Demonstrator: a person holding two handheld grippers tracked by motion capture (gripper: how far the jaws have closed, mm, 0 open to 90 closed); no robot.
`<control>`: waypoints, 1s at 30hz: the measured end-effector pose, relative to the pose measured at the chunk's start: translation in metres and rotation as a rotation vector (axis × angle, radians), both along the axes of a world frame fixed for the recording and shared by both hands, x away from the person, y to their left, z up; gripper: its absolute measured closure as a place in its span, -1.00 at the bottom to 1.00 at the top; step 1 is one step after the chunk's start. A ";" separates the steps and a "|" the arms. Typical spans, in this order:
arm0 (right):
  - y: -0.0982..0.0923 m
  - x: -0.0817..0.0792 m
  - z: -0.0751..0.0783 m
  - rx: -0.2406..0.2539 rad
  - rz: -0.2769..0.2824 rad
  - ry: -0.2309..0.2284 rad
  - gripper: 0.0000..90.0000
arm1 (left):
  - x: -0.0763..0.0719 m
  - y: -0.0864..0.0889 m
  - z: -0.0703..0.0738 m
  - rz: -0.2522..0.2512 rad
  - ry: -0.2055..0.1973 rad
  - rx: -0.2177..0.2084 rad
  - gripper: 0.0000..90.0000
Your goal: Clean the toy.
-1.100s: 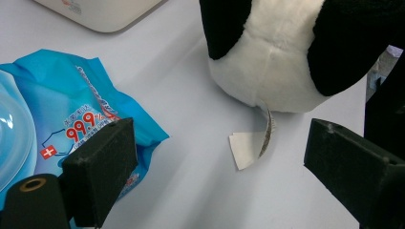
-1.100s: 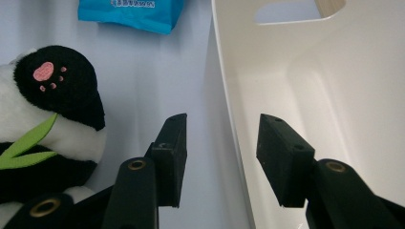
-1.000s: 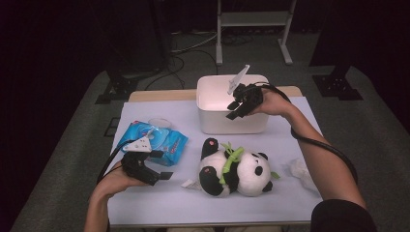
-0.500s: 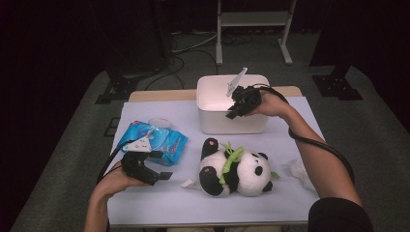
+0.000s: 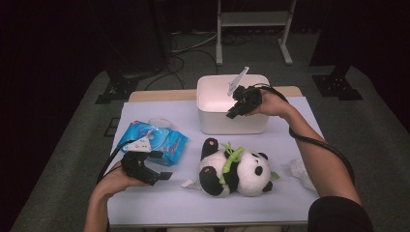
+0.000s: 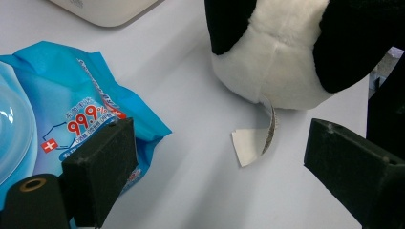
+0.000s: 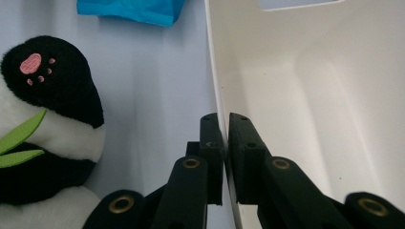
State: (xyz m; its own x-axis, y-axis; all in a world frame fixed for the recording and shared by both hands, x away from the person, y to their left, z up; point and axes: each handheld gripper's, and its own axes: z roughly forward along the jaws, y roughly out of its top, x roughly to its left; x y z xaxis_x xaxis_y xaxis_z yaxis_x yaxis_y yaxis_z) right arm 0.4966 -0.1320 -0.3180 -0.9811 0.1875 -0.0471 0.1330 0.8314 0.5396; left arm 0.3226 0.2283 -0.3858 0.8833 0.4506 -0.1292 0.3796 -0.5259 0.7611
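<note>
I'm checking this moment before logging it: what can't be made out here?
- Bin floor: high view, hidden by its front wall.
- Wipes pack small print: left gripper view, too small.
- Panda face: right gripper view, cut off by the edge.
- Panda's tag print: left gripper view, curled, too small.

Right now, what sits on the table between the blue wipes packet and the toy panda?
Just bare tabletop, except the panda's white sewn-in tag lying on it. The left gripper view shows this beside the wipes packet.
</note>
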 end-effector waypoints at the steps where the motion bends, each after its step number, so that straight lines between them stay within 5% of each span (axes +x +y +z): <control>1: 0.000 0.000 0.000 0.001 0.004 0.002 0.87 | 0.000 0.000 0.000 0.000 0.000 0.000 -0.77; 30: 0.005 -0.033 0.002 -0.007 0.061 0.031 0.93 | -0.001 -0.004 0.000 -0.014 -0.001 0.005 -0.77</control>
State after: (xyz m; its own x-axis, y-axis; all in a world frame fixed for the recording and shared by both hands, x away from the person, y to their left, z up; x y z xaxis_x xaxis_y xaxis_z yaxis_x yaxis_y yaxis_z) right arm 0.4639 -0.1273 -0.3160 -0.9918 0.1267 -0.0182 0.0979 0.8424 0.5300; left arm 0.3219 0.2242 -0.3856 0.8898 0.4388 -0.1257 0.3712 -0.5352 0.7588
